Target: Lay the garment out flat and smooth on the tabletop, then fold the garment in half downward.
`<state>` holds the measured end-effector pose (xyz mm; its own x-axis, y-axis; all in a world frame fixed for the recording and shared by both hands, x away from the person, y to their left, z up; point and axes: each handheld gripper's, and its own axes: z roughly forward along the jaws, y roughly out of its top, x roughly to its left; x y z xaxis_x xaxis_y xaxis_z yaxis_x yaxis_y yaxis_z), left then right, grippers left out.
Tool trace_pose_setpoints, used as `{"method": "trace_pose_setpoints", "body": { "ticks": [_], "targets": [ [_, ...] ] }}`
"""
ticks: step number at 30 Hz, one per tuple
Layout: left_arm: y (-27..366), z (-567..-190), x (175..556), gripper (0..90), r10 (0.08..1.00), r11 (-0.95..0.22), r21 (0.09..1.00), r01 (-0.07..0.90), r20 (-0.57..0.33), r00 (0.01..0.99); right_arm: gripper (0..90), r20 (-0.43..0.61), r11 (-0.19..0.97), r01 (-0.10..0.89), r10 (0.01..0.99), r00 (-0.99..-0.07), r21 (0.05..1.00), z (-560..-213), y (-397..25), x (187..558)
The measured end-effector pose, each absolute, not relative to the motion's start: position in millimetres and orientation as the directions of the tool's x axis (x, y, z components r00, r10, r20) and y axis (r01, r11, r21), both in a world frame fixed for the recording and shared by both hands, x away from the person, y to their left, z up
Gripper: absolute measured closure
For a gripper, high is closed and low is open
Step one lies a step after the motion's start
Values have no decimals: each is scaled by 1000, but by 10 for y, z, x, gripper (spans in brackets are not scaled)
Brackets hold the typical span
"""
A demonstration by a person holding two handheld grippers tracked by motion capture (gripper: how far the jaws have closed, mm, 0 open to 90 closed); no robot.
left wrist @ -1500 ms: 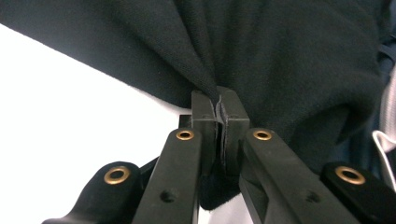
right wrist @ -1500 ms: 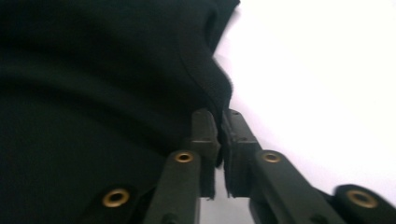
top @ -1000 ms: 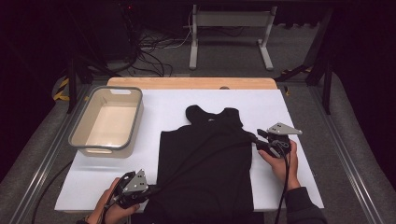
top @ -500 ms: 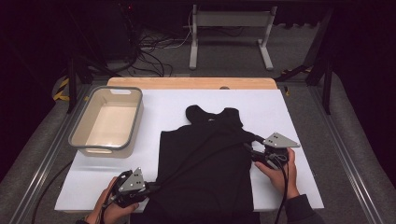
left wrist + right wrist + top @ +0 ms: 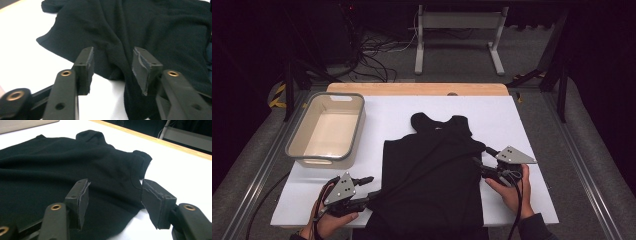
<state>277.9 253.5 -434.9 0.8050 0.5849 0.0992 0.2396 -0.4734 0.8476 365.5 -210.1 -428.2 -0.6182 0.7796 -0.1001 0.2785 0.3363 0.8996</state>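
Note:
A black sleeveless top (image 5: 432, 170) lies flat on the white table (image 5: 517, 120), neck toward the far side. My left gripper (image 5: 373, 186) is at the top's lower left edge, open, one finger (image 5: 86, 66) on each side of a fold of the black top (image 5: 155, 30). Over at the garment's right side, just below the armhole, is my right gripper (image 5: 480, 155), also open. Its fingers (image 5: 81, 200) straddle the side edge of the black top (image 5: 50, 162) without closing on it.
A grey plastic bin (image 5: 295, 146) stands empty at the table's left. A wooden strip (image 5: 417, 89) runs along the far edge. Beyond the table are a metal stand (image 5: 457, 30) and cables on the floor.
My right gripper has slid nearer the person along the top's right side and in onto its edge. My left gripper has shifted slightly toward the hem.

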Motion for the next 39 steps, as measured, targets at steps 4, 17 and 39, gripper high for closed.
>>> {"method": "trace_pose_setpoints", "body": {
  "ticks": [4,17,39],
  "targets": [
    [2520,-4350,2793,425,607,-466,850,246,105,788,373,-109,342,273,779,-617,899,-4281,-2082,3648],
    [1997,-4215,3308,273,641,-469,838,279,105,760,403,-33,286,324,793,-608,902,-4267,-2113,3968],
    [1390,-4474,5520,386,797,-409,672,617,-66,600,397,9,324,595,874,-487,736,-4399,-1697,5533]
  ]
}}
